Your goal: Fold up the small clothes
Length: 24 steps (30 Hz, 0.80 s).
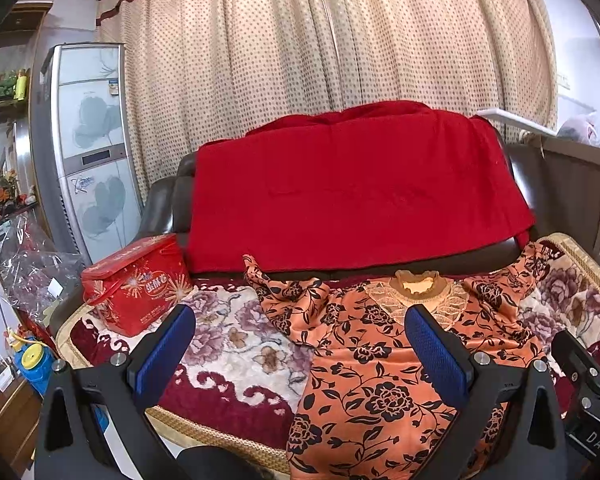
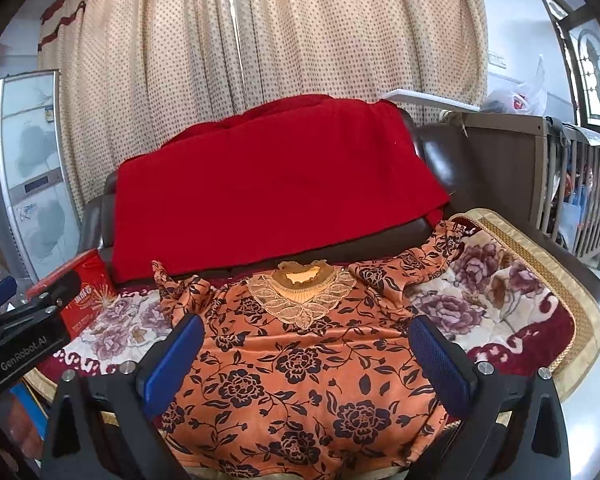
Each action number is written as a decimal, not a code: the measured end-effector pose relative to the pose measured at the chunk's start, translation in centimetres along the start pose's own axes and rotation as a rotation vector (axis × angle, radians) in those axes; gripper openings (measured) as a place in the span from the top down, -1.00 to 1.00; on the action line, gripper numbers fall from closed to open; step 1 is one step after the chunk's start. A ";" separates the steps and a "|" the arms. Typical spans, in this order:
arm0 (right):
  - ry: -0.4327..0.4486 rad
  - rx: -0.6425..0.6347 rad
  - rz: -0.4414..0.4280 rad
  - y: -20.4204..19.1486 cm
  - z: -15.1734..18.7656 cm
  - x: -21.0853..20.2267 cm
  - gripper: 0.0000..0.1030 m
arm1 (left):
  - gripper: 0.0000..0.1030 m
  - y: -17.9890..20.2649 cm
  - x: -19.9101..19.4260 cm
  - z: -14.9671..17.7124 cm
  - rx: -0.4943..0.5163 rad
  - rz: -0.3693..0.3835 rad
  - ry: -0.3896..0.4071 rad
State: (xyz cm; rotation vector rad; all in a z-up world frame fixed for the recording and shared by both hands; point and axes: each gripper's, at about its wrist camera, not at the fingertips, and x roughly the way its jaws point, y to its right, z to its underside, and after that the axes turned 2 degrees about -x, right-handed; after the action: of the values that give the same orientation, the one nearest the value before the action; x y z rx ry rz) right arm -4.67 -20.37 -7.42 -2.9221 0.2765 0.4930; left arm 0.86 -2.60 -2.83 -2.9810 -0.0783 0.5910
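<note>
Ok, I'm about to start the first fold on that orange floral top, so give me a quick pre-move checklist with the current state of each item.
1. Left gripper open, holding nothing: ok.
2. Right gripper open, holding nothing: ok.
3. Orange floral top spread front-up, lace collar away from the grippers: ok.
4. Sleeves flat: not ok; the left sleeve is bunched, the right sleeve creased.
5. Red gift box apart from the top: ok.
6. Hem flat: cannot tell; it runs out of view.
</note>
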 end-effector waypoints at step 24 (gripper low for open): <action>-0.177 0.087 0.157 7.0 -1.9 17.8 -1.00 | -1.00 1.7 17.3 -0.2 -0.017 -0.062 -0.151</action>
State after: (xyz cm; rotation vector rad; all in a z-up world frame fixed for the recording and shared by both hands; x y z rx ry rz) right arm 10.92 -30.28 -12.61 -2.7626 0.4915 0.7384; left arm 16.97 -3.13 -9.34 -2.9336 -0.1874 0.8101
